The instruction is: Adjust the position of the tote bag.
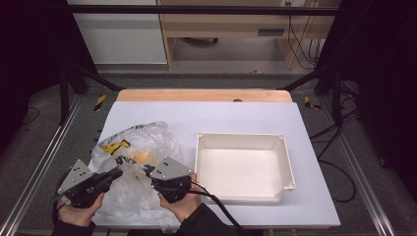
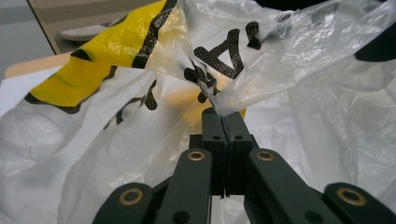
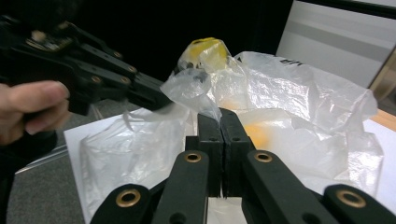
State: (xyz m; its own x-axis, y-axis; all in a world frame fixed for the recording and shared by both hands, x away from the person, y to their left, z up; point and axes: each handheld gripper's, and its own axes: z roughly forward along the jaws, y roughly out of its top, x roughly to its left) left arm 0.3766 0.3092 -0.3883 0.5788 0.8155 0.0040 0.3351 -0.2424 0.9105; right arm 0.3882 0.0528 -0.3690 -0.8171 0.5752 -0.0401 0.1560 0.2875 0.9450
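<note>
A crumpled clear plastic bag (image 1: 147, 137) with yellow and black print lies at the front left of the table. Something yellow (image 1: 139, 156) shows dimly through it. In the high view my left gripper (image 1: 119, 169) and right gripper (image 1: 146, 169) meet at the bag's near side, close together. In the left gripper view my left gripper (image 2: 224, 116) is shut on a pinched fold of the bag (image 2: 280, 60). My right gripper (image 3: 219, 116) is likewise shut on the film of the bag (image 3: 299, 93), and the left gripper (image 3: 154, 100) holds a neighbouring fold just to its left there.
A shallow white tray (image 1: 290, 167) with nothing in it stands at the right of the bag. The table is covered by a white sheet (image 1: 236, 118), with a wooden edge (image 1: 204, 95) at the back. Dark frame rails run along both sides.
</note>
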